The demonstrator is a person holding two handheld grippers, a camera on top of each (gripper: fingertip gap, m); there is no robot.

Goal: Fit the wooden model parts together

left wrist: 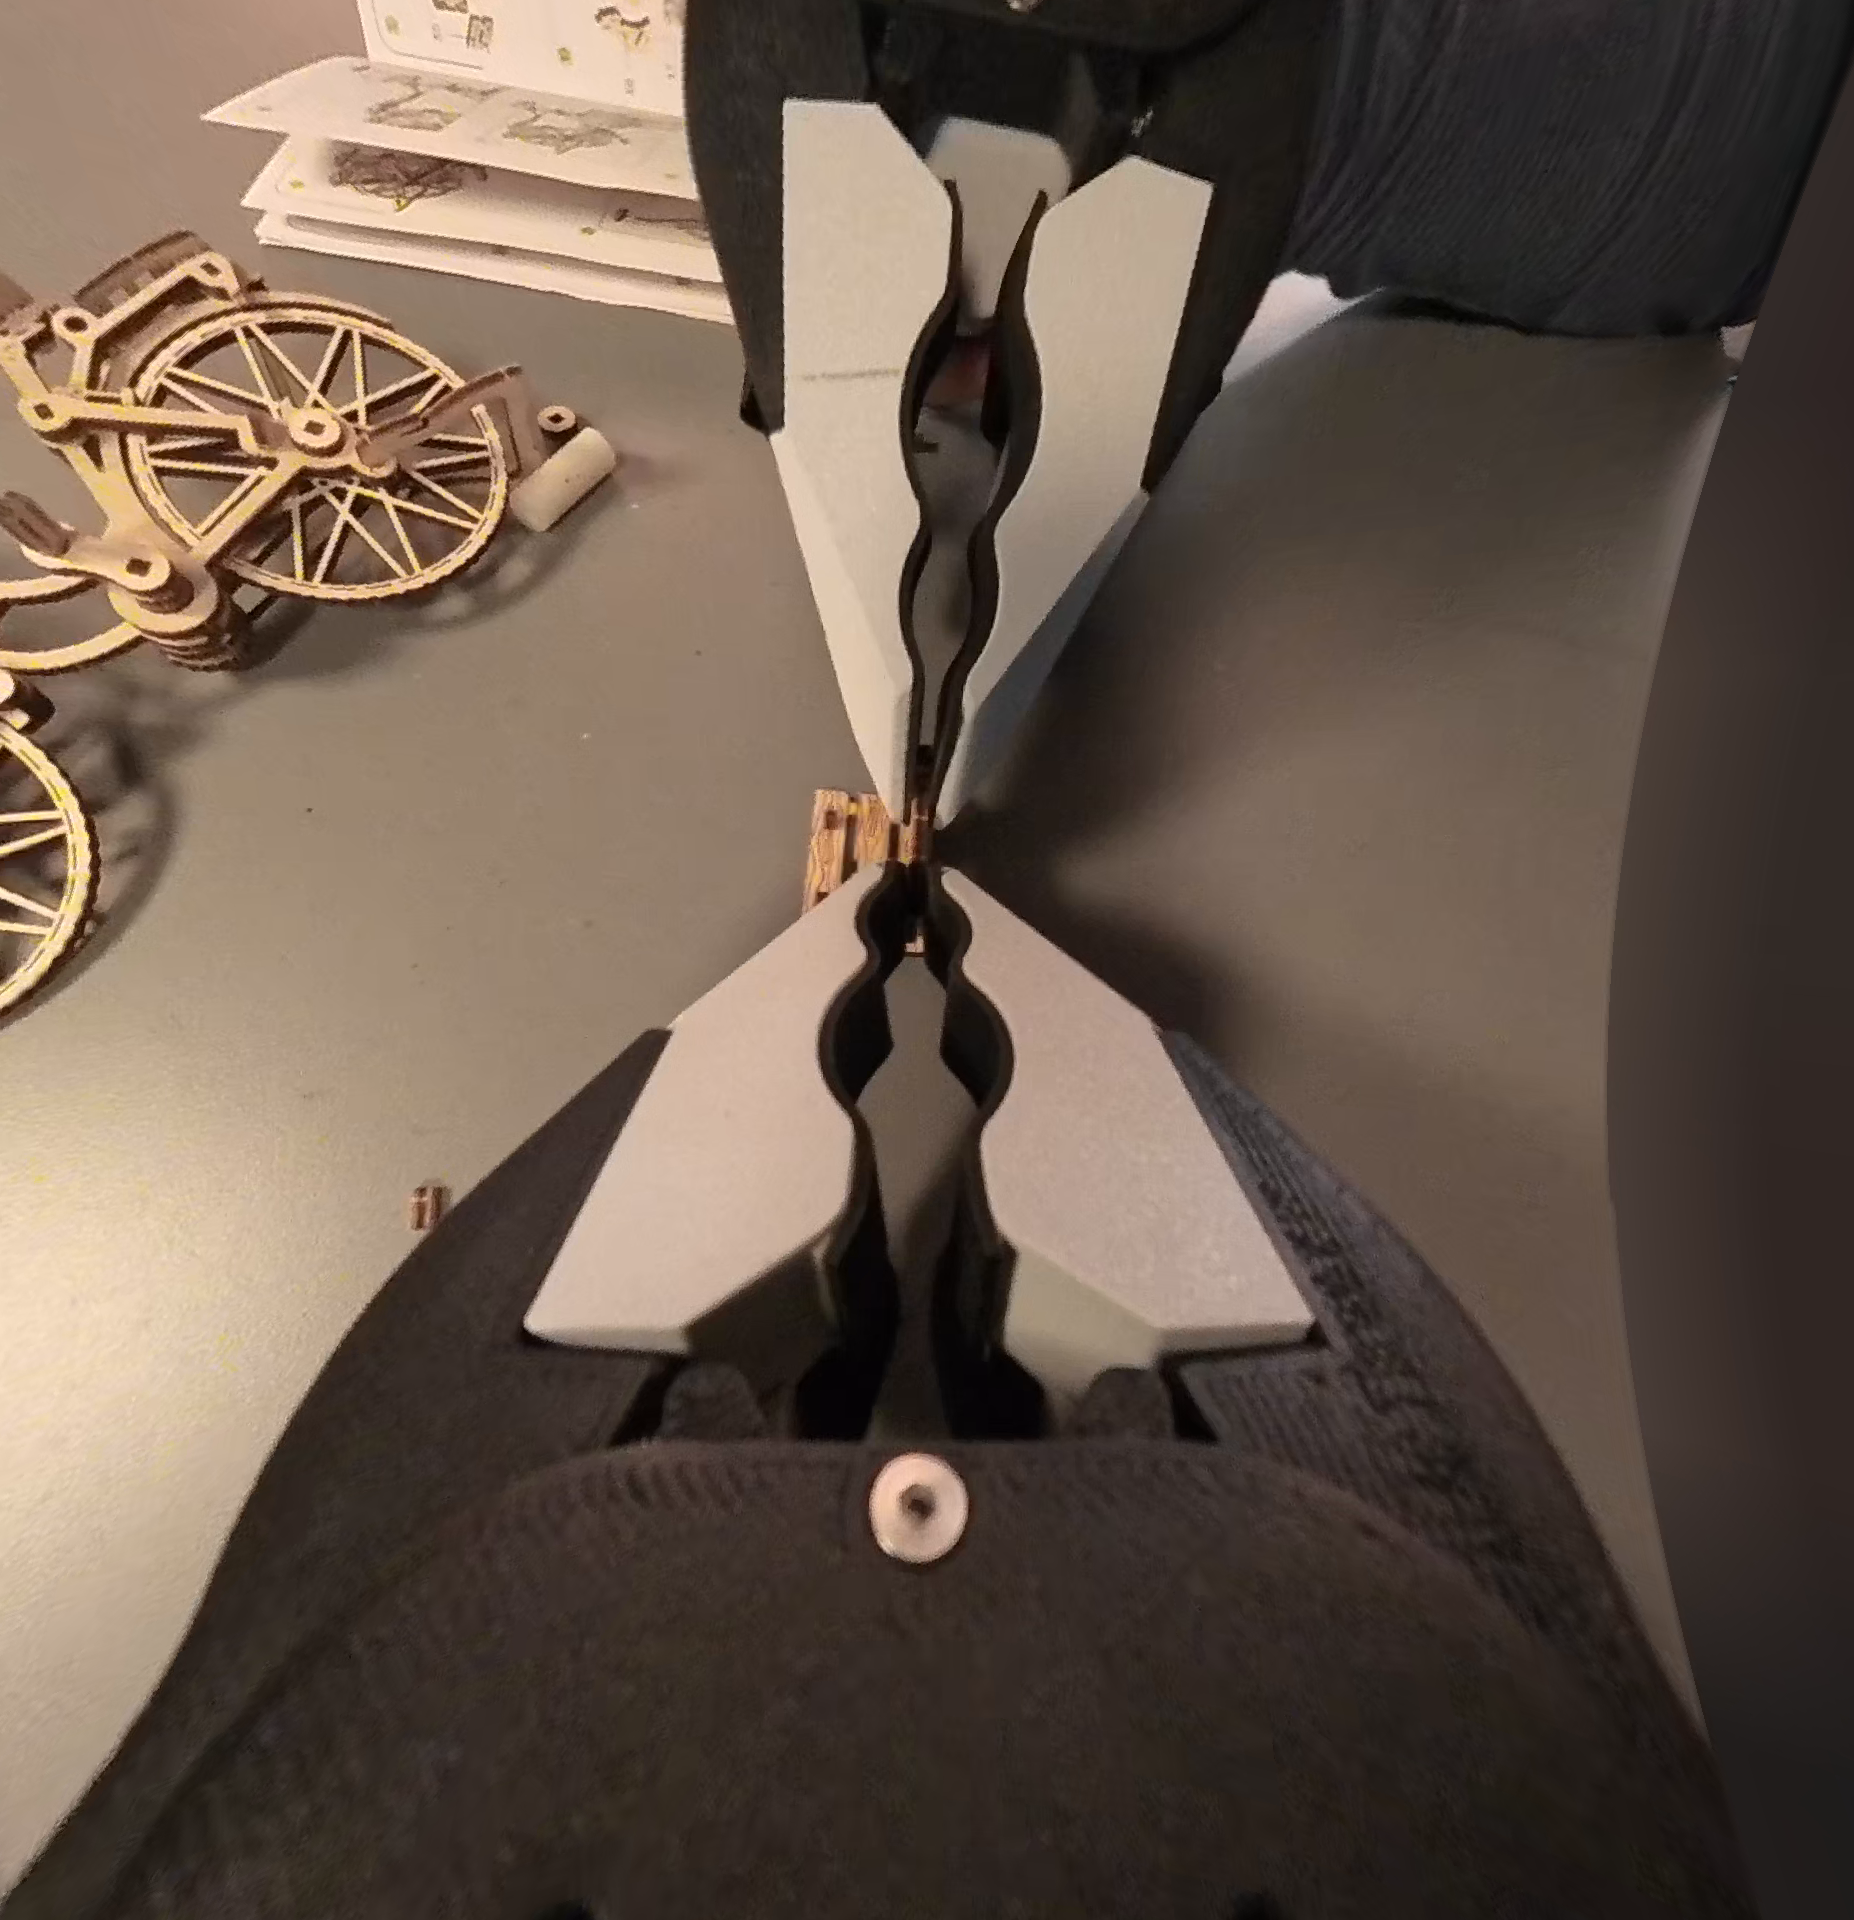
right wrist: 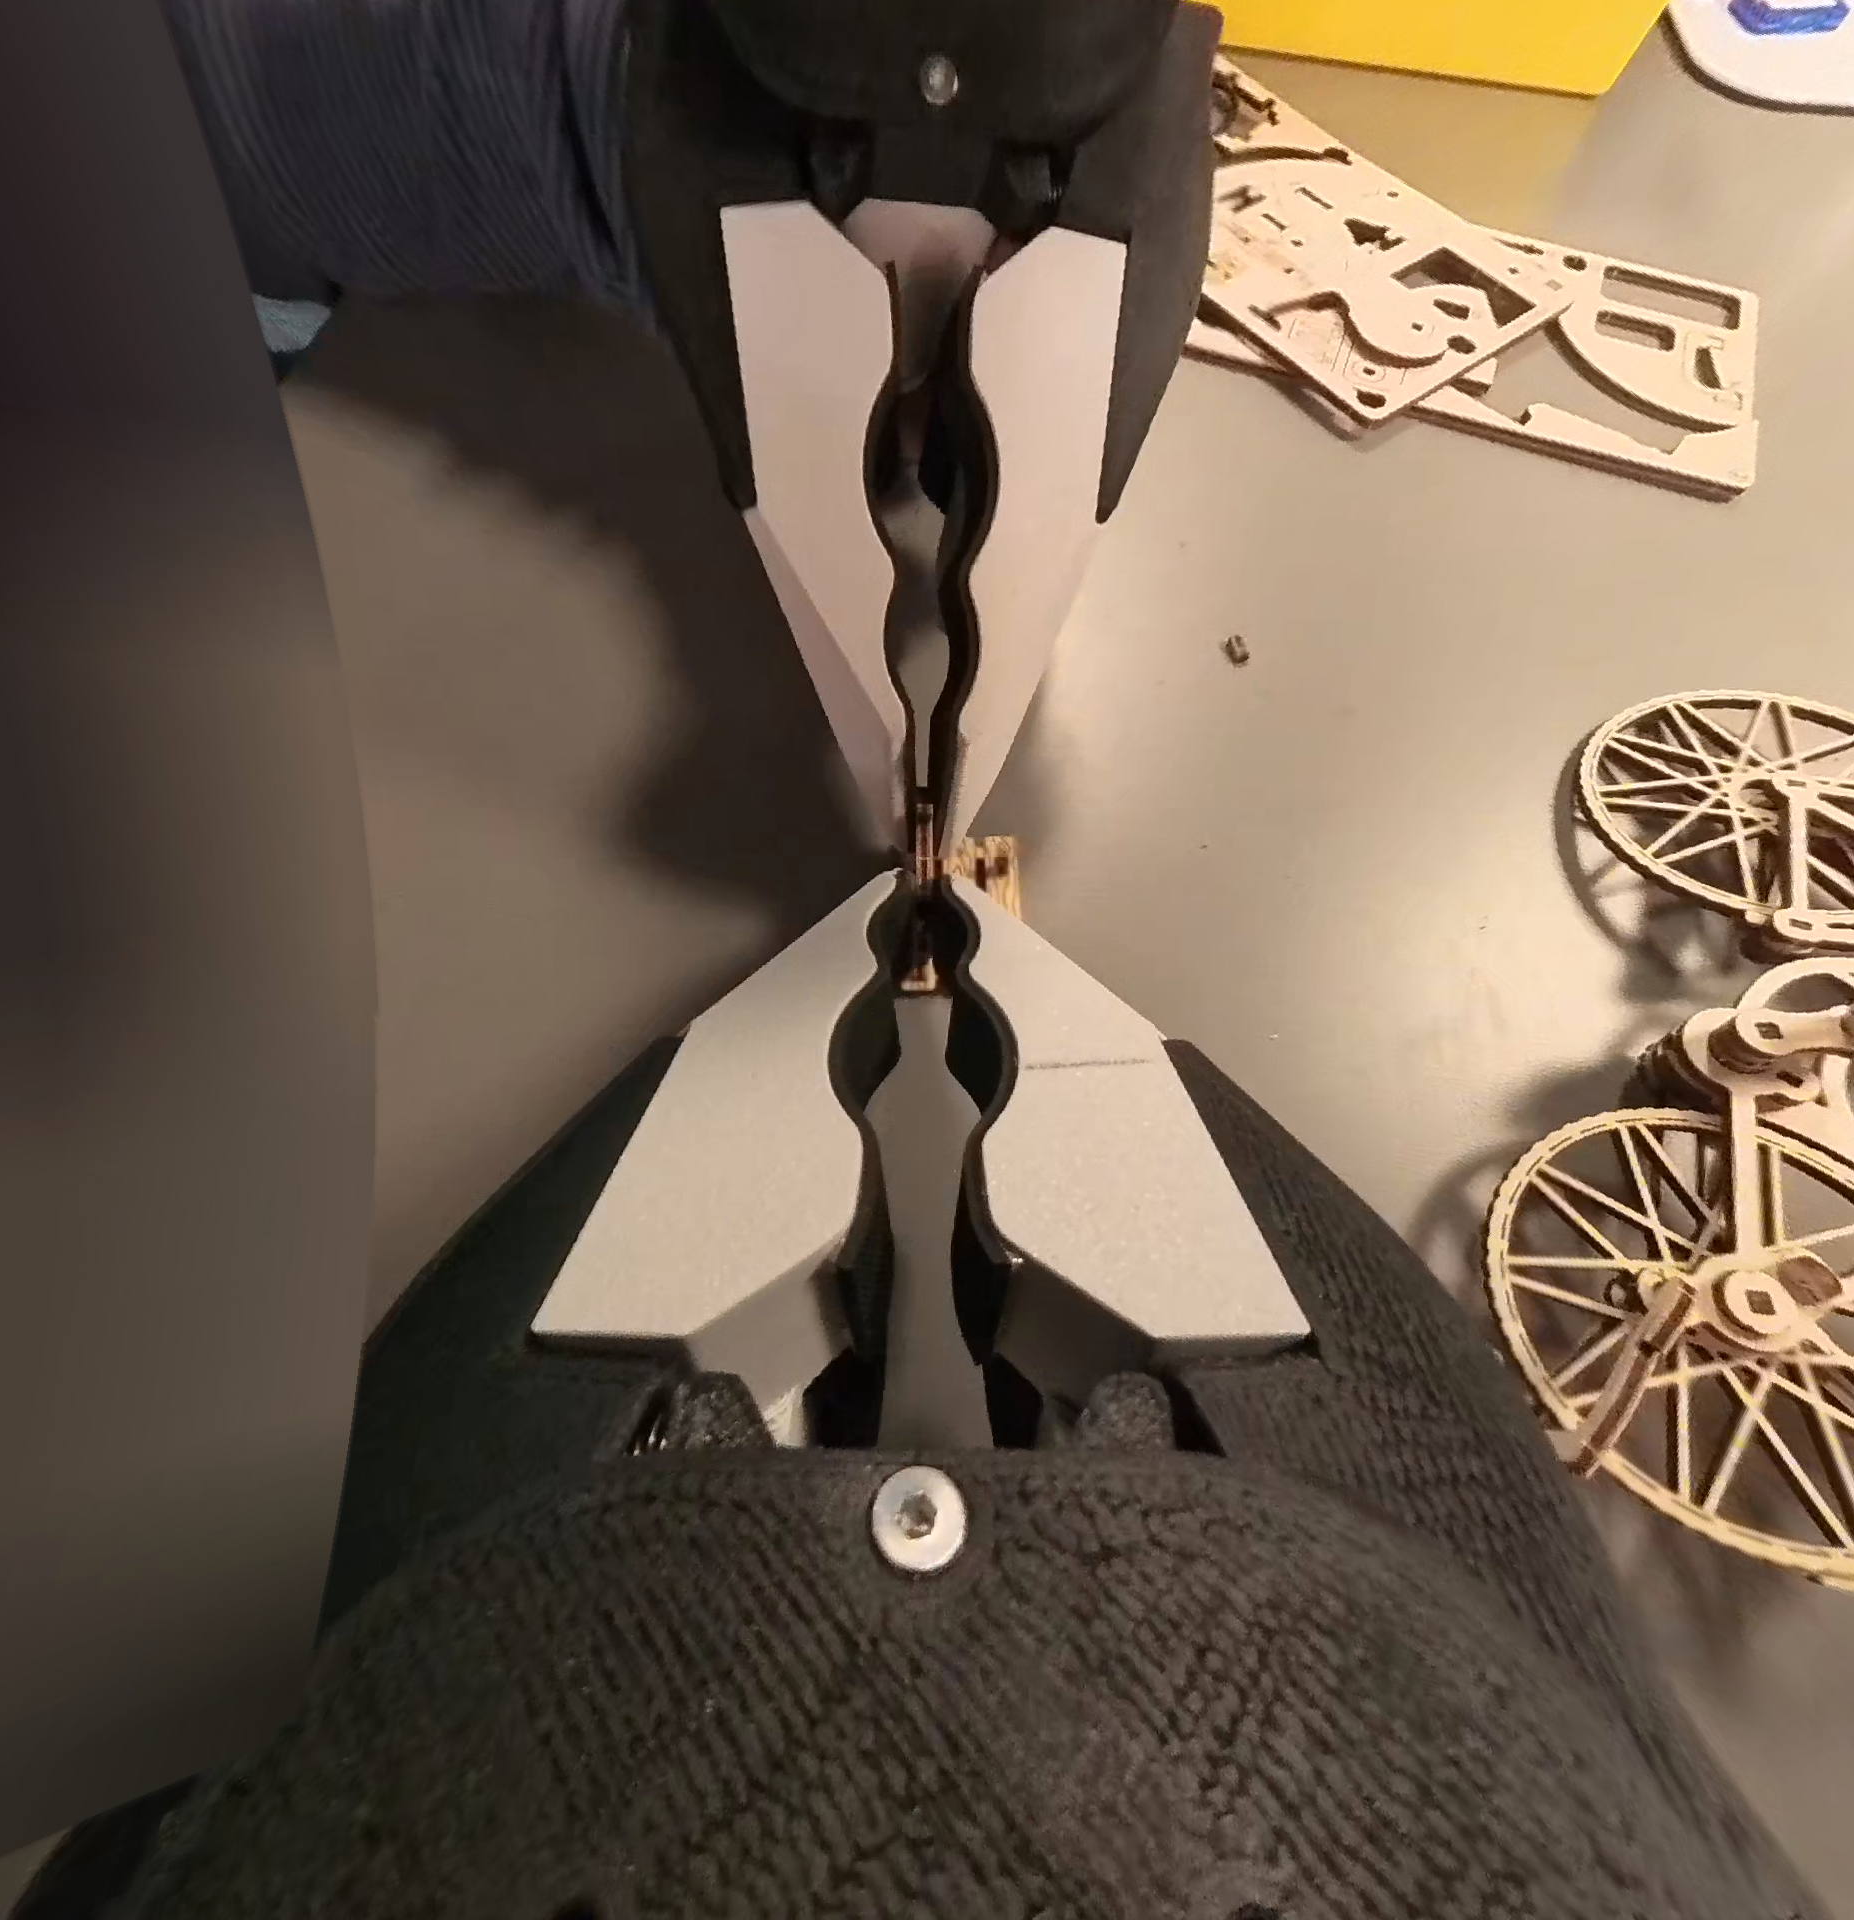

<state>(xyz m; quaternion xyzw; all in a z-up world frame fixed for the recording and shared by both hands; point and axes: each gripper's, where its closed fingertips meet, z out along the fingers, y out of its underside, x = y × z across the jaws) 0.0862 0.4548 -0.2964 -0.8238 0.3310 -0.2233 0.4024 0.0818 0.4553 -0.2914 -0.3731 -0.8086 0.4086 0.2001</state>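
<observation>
A small wooden part with a grain-patterned face [left wrist: 838, 847] is held just above the grey table. My two grippers meet on it tip to tip. My left gripper [left wrist: 910, 885] comes from below in the left wrist view and is shut on a thin wooden tab. My right gripper [left wrist: 923, 805] comes from above and is shut on the same small assembly. In the right wrist view my right gripper [right wrist: 921, 899] is at the bottom and my left gripper [right wrist: 923, 821] at the top. The grain-patterned part [right wrist: 990, 873] juts out to the right there. The joint itself is hidden by the fingertips.
A wooden bicycle model [left wrist: 227, 447] and a spoked wheel [left wrist: 19, 862] lie at the left, with instruction sheets [left wrist: 487, 156] behind. Laser-cut wooden sheets [right wrist: 1474, 332] and a yellow box [right wrist: 1422, 42] are farther off. A tiny wooden bit [left wrist: 424, 1205] lies loose. A dark sleeve [left wrist: 1577, 156] is behind. My two grippers' fingertips are within a few centimetres of each other.
</observation>
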